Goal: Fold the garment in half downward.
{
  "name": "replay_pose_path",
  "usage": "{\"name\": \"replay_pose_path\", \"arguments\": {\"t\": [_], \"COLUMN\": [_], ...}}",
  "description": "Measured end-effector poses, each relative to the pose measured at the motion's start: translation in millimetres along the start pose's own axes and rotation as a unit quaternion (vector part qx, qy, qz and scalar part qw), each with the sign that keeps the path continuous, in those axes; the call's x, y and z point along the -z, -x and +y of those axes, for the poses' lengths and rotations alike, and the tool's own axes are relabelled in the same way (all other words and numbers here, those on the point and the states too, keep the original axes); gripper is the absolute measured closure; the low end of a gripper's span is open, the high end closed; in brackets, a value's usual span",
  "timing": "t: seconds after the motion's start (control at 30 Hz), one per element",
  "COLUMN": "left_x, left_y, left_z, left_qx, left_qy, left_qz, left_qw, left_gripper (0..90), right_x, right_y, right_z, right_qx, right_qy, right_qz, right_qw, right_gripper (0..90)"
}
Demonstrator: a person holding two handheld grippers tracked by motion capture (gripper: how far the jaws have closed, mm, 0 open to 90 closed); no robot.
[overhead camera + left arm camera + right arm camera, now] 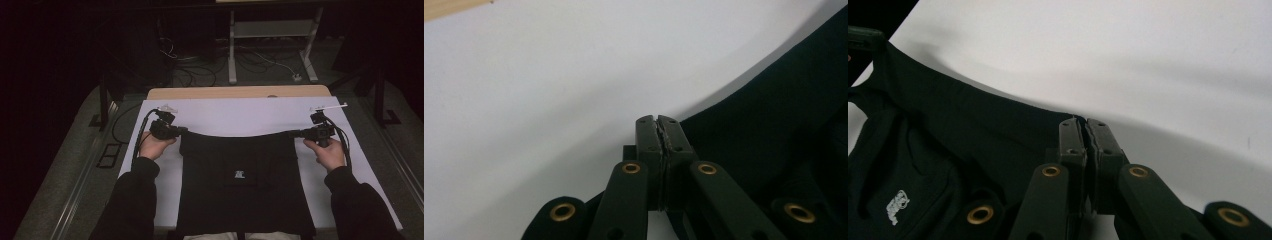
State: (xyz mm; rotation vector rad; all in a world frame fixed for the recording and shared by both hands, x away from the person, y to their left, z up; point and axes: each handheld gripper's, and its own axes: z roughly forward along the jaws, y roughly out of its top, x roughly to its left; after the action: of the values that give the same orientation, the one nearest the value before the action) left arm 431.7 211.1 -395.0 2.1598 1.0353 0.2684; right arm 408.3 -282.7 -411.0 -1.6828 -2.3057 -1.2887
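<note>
Two far corners of a black garment (240,180), spread on the white-covered table (225,117), are pinched between closed jaws of the left gripper (176,131) and right gripper (300,133).

Left gripper (181,131) and right gripper (295,133) pinch the black garment's (245,185) far corners.
</note>
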Motion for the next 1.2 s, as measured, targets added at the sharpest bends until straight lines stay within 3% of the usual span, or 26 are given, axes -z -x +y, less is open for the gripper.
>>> {"name": "replay_pose_path", "arguments": {"t": [0.4, 0.73, 1.2], "left_x": [-5.7, -12.8, -10.8], "left_y": [-8.5, -17.5, -21.5], "left_z": [19.9, 26.4, 44.7], "left_qx": [-0.003, 0.012, 0.007], "left_qy": [0.002, 0.011, 0.019], "left_qz": [0.012, 0.014, 0.028], "left_qw": [0.9999, 0.9998, 0.9994], "left_gripper": [87.7, 87.7, 87.6], "right_x": [-3.2, -6.6, -4.7], "right_y": [6.1, 11.7, 9.8], "right_z": [15.4, 27.0, 50.1], "right_qx": [-0.006, -0.008, 0.0], "right_qy": [0.009, 0.015, 0.022], "right_qz": [-0.01, -0.018, -0.03], "right_qw": [0.9999, 0.9997, 0.9993], "right_gripper": [84.8, 84.7, 84.8]}}
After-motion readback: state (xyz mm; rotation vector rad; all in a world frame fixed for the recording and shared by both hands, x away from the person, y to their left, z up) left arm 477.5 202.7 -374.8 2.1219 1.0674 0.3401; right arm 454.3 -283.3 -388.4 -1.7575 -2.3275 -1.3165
